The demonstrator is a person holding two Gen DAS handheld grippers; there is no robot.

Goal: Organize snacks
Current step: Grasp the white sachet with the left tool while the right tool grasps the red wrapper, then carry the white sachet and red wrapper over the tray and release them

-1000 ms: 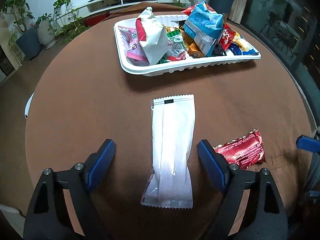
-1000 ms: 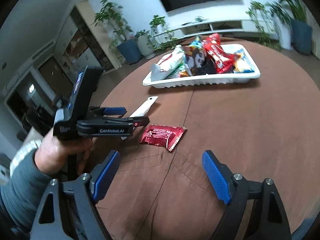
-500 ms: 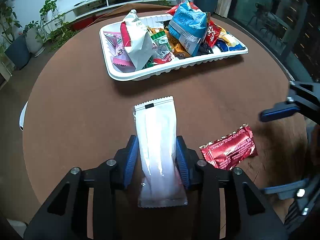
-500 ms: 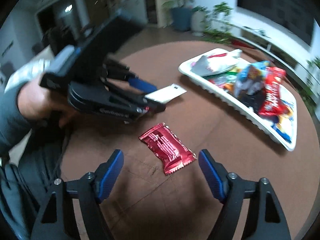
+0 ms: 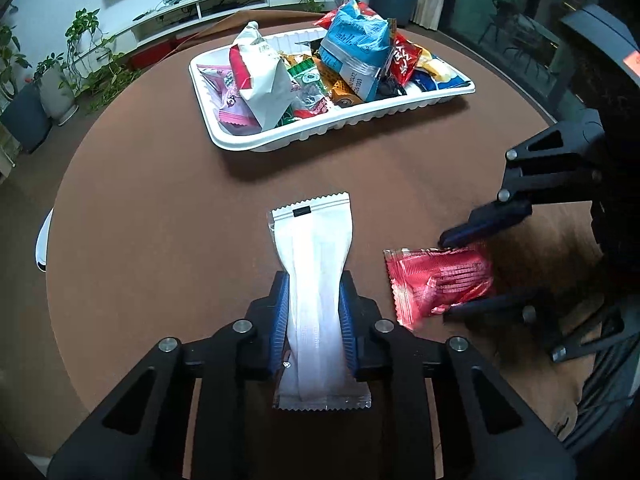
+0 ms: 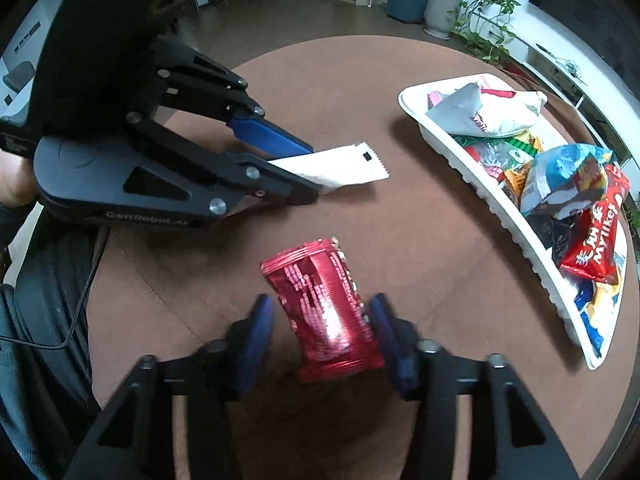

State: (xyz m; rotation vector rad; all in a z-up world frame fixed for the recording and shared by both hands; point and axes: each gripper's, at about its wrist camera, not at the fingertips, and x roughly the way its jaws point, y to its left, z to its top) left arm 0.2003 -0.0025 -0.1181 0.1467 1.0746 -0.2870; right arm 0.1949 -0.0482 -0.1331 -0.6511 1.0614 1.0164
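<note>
My left gripper (image 5: 314,300) is shut on a long white packet (image 5: 316,276) and holds it just above the brown round table; it also shows in the right wrist view (image 6: 340,166). My right gripper (image 6: 322,322) has its blue fingers on both sides of a red foil packet (image 6: 324,304) on the table, with narrow gaps showing, so it is still open. The red packet (image 5: 440,278) and right gripper (image 5: 468,276) also appear at the right of the left wrist view. A white tray (image 5: 344,130) full of snack bags sits at the far side.
The tray (image 6: 516,216) runs along the right side in the right wrist view. The table edge (image 5: 56,216) drops off at the left. Potted plants (image 5: 44,80) and a low TV shelf stand beyond the table.
My left gripper closed on the white packet and lifted it slightly. My right gripper moved in over the red packet and its fingers narrowed around it.
</note>
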